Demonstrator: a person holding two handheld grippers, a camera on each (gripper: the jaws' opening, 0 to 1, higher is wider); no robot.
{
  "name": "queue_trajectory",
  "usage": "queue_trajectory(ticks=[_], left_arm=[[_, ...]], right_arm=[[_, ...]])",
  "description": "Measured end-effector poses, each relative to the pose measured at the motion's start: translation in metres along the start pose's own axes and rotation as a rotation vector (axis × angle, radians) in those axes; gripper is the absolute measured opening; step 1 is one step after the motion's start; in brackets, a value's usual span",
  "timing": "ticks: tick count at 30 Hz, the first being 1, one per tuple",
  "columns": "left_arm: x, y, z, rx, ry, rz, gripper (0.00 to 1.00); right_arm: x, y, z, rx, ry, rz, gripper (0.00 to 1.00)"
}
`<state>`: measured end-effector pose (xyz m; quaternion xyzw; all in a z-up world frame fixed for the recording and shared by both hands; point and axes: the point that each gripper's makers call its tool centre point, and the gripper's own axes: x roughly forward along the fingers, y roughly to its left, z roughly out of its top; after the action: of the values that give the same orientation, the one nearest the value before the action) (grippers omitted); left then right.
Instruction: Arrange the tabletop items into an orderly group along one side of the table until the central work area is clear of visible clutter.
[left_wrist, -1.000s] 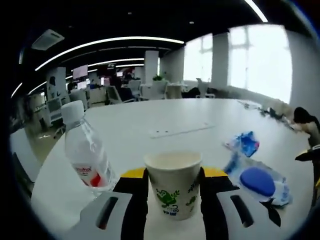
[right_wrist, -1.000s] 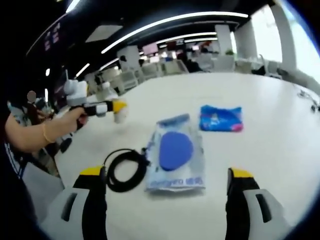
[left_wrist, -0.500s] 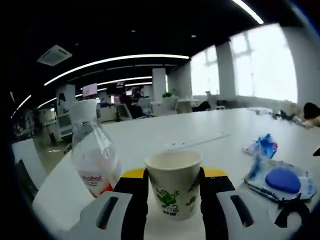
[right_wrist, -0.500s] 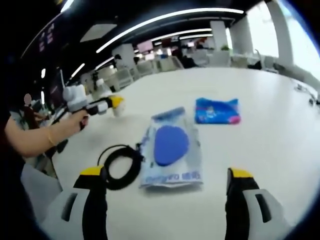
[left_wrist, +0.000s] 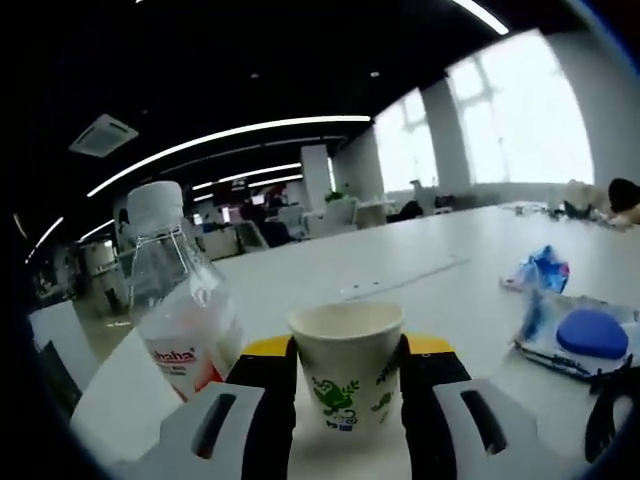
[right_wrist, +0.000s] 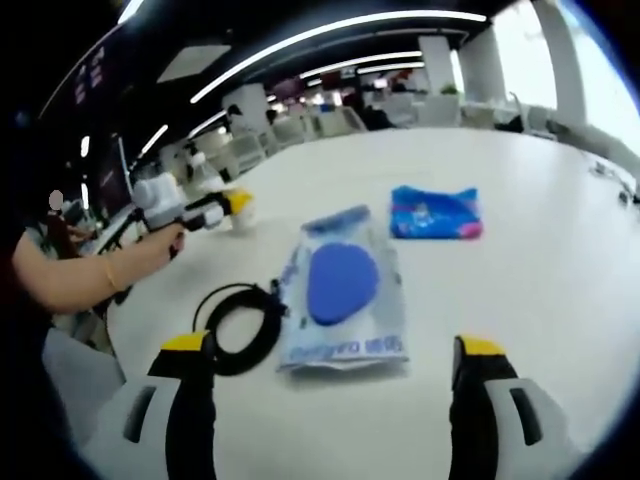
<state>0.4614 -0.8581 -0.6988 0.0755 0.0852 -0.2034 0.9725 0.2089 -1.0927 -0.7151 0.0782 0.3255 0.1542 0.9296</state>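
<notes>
The paper cup (left_wrist: 347, 367) could tip over or get squashed. It is thin and light, and the water bottle (left_wrist: 180, 300) stands just beside it at about 9 o'clock in the left gripper view. If the cup bumps the bottle when it is put down, both could fall. A squeeze that is too hard would bend the cup.

The left gripper (left_wrist: 347, 385) is closed on the paper cup. Its two jaws press on the cup's two sides, and the cup stands up straight between them. It is low over the white table (left_wrist: 400, 270), near the edge. I cannot tell if the cup's bottom touches the table.

The right gripper (right_wrist: 334, 400) is wide open and holds nothing. It touches nothing. In the right gripper view, the clear bag with a blue round thing (right_wrist: 342, 290) lies on the table at 12 o'clock. A black cable (right_wrist: 238, 328) is coiled just beside it at about 10 o'clock. A blue packet (right_wrist: 434, 213) lies farther off at 1 o'clock. These three things sit out in the middle and need to be moved to the side too.
</notes>
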Motion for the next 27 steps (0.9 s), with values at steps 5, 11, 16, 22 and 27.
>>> queue_trajectory(ticks=[5, 11, 16, 22, 27], left_arm=[[0.0, 0.001, 0.001, -0.026, -0.013, 0.018, 0.39], [-0.003, 0.001, -0.001, -0.027, 0.0, 0.03, 0.39], [-0.011, -0.005, -0.009, -0.021, 0.03, 0.03, 0.4], [-0.007, -0.004, -0.011, -0.026, 0.038, 0.035, 0.4], [-0.007, -0.003, -0.012, -0.028, 0.047, 0.038, 0.41]], right_arm=[[0.0, -0.001, 0.0, 0.001, 0.0, -0.003, 0.97], [0.0, -0.001, -0.003, 0.001, 0.005, -0.003, 0.96], [0.001, 0.0, -0.002, -0.002, 0.006, -0.001, 0.96], [0.0, 0.0, -0.002, 0.0, 0.004, 0.0, 0.96], [0.001, 0.0, -0.006, 0.003, 0.015, 0.001, 0.96]])
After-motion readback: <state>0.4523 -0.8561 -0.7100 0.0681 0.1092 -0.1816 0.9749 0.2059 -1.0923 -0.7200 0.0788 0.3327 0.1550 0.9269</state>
